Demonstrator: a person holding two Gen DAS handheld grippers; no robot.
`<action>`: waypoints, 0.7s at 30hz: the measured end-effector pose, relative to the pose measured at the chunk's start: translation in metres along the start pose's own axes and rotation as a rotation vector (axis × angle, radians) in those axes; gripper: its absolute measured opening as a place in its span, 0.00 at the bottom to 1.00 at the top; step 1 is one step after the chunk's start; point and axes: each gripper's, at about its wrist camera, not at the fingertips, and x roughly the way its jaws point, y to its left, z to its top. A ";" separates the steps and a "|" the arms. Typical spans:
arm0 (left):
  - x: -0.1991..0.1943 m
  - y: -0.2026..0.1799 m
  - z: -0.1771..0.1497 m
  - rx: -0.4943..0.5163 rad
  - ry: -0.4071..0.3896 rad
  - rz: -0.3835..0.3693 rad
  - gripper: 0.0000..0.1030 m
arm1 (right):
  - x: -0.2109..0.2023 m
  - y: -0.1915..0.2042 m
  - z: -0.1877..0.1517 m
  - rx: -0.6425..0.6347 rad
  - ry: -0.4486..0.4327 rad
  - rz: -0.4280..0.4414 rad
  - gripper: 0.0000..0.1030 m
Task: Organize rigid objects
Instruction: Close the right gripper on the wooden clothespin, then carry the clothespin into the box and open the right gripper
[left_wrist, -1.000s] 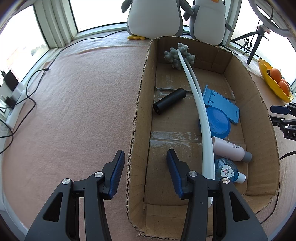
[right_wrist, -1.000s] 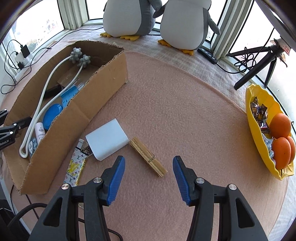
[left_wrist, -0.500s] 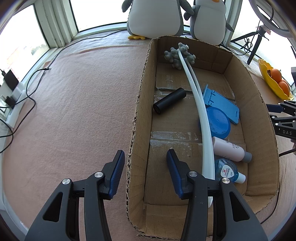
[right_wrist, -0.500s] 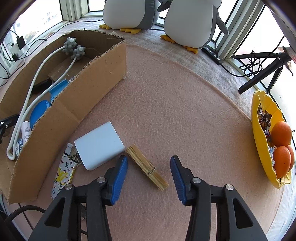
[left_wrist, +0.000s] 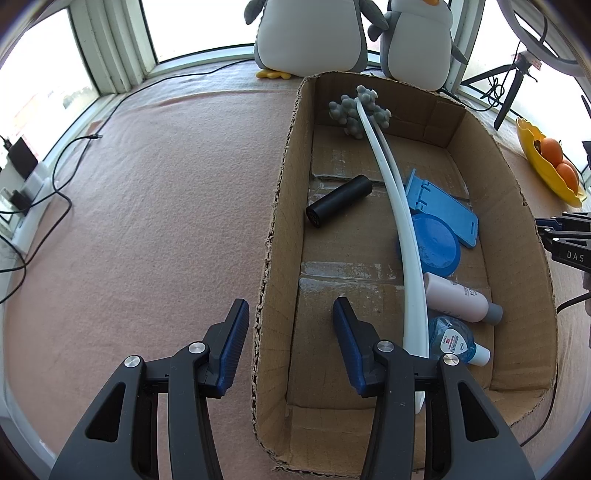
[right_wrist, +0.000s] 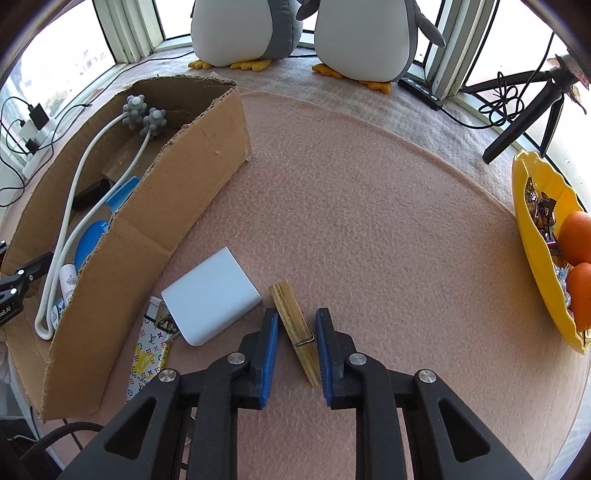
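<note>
Where cardboard box (left_wrist: 280, 206) sits, black cylinder (left_wrist: 339, 200), pink bottle (left_wrist: 460, 297) inside

Stood bright with daylight from windows (left_wrist: 199, 29) behind; spread underneath, pink carpet (right_wrist: 369, 221); leaned nearby, a black tripod (right_wrist: 524, 118).

Two handheld grippers, black frames with blue finger pads

Left gripper (left_wrist: 288, 345): matte black angular arms with triangular cut-outs; round silver screws at the joints; ribbed blue pads lining the inner faces of its fingers (left_wrist: 232, 343); right gripper (right_wrist: 295, 347): same black frame, same silver screw heads, same blue pads (right_wrist: 269, 354); seen from the left wrist view, its side carries white lettering "DAS"; a dark cable trails beneath it.
</note>
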 end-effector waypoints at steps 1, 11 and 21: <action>0.000 0.000 0.000 0.000 0.000 0.000 0.45 | 0.000 -0.001 0.000 0.004 -0.001 0.002 0.15; 0.000 0.000 0.000 0.003 0.000 0.003 0.45 | -0.005 -0.010 -0.008 0.078 -0.017 0.004 0.11; -0.001 -0.002 0.001 0.002 -0.002 0.003 0.45 | -0.024 -0.009 -0.015 0.131 -0.068 0.002 0.11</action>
